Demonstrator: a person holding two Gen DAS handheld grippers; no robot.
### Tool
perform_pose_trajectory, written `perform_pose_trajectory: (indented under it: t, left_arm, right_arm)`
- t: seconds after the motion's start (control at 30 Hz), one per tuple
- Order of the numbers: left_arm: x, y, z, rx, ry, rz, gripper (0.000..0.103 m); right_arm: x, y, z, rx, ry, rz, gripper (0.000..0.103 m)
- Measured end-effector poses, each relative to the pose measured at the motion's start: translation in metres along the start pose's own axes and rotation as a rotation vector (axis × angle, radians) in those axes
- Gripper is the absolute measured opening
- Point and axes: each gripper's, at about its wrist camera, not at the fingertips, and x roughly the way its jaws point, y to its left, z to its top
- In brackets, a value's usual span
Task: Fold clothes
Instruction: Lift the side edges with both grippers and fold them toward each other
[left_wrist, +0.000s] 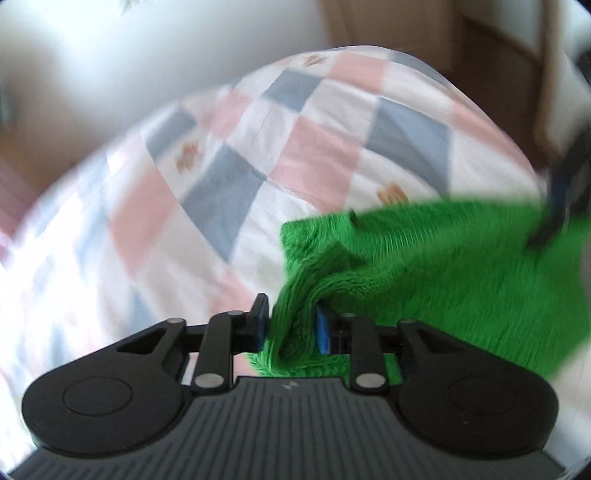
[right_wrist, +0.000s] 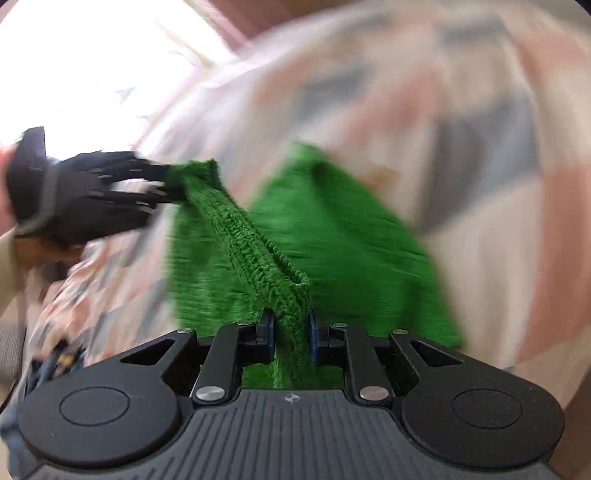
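A fuzzy green cloth (left_wrist: 436, 273) hangs stretched above a bed with a pink, blue and white checked cover (left_wrist: 258, 147). My left gripper (left_wrist: 291, 326) is shut on one bunched corner of it. In the right wrist view my right gripper (right_wrist: 291, 332) is shut on another corner of the green cloth (right_wrist: 332, 236). Its thick folded edge runs taut from there to the left gripper (right_wrist: 170, 184), seen at the left with a person's hand behind it. The right gripper (left_wrist: 554, 218) shows as a dark blur at the cloth's far right edge. Both views are motion-blurred.
The checked cover (right_wrist: 461, 110) fills most of both views. A white wall (left_wrist: 147, 48) and a wooden door or cabinet (left_wrist: 424, 29) stand beyond the bed. A bright window (right_wrist: 92, 55) glares at the upper left. A beige sleeve (right_wrist: 7, 266) shows at the left edge.
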Motion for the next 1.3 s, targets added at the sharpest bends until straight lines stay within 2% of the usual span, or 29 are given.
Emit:
perform_pose_trajectory:
  t: [0.07, 0.13, 0.2, 0.27, 0.33, 0.37, 0.4, 0.43, 0.5, 0.57, 0.63, 0.73, 0.87, 1.0, 1.1, 1.13, 1.17, 1.23, 1.3]
  left_arm:
    - [0.006, 0.013, -0.001, -0.149, -0.003, -0.047, 0.029]
    - [0.002, 0.031, -0.007, -0.311, -0.010, -0.108, 0.044]
    - [-0.004, 0.052, -0.016, -0.473, -0.015, -0.175, 0.051]
    - [-0.003, 0.067, -0.028, -0.576, 0.003, -0.198, 0.064]
    - [0.010, 0.076, -0.037, -0.635, 0.055, -0.207, 0.063]
    - [0.022, 0.077, -0.040, -0.649, 0.088, -0.221, 0.059]
    - [0.032, 0.077, -0.042, -0.659, 0.112, -0.236, 0.034]
    - [0.040, 0.075, -0.041, -0.663, 0.116, -0.256, 0.018]
    - [0.043, 0.071, -0.034, -0.639, 0.067, -0.272, 0.014]
    - [0.038, 0.070, -0.024, -0.632, -0.008, -0.282, 0.014]
    - [0.039, 0.070, -0.013, -0.643, -0.045, -0.291, 0.014]
    - [0.057, 0.063, 0.001, -0.625, -0.014, -0.263, 0.014]
    - [0.082, 0.064, 0.003, -0.677, 0.023, -0.236, 0.015]
    - [0.098, 0.062, 0.011, -0.654, 0.063, -0.205, 0.019]
    - [0.076, 0.063, 0.016, -0.664, 0.020, -0.161, 0.018]
    - [0.067, 0.063, 0.019, -0.665, -0.001, -0.142, 0.015]
    - [0.056, 0.061, 0.022, -0.659, -0.031, -0.124, 0.015]
    - [0.045, 0.058, 0.030, -0.660, -0.077, -0.141, 0.015]
    - [0.052, 0.049, 0.039, -0.636, -0.071, -0.160, 0.016]
  right_arm:
    - [0.016, -0.019, 0.004, 0.071, 0.035, 0.020, 0.017]
    - [0.026, -0.031, 0.007, 0.111, 0.056, 0.045, 0.017]
    - [0.028, -0.033, 0.007, 0.109, 0.060, 0.062, 0.017]
    - [0.030, -0.036, 0.007, 0.122, 0.064, 0.078, 0.018]
    - [0.031, -0.038, 0.008, 0.136, 0.067, 0.092, 0.018]
    - [0.032, -0.039, 0.009, 0.146, 0.070, 0.097, 0.018]
    - [0.032, -0.039, 0.010, 0.153, 0.065, 0.101, 0.017]
    - [0.030, -0.038, 0.010, 0.157, 0.051, 0.105, 0.016]
    - [0.017, -0.036, 0.013, 0.148, 0.020, 0.102, 0.015]
    - [0.001, -0.038, 0.016, 0.148, -0.022, 0.097, 0.014]
    - [-0.011, -0.046, 0.019, 0.184, -0.057, 0.088, 0.014]
    - [-0.012, -0.061, 0.027, 0.241, -0.057, 0.056, 0.014]
    - [0.000, -0.072, 0.038, 0.273, -0.055, 0.018, 0.014]
    - [0.012, -0.084, 0.028, 0.329, -0.014, -0.012, 0.015]
    - [0.009, -0.079, 0.029, 0.293, -0.007, -0.010, 0.019]
    - [0.008, -0.076, 0.030, 0.273, -0.003, -0.011, 0.021]
    - [0.007, -0.075, 0.030, 0.259, 0.001, -0.009, 0.026]
    - [0.005, -0.071, 0.030, 0.238, 0.011, -0.009, 0.031]
    - [0.000, -0.068, 0.030, 0.217, 0.007, -0.025, 0.033]
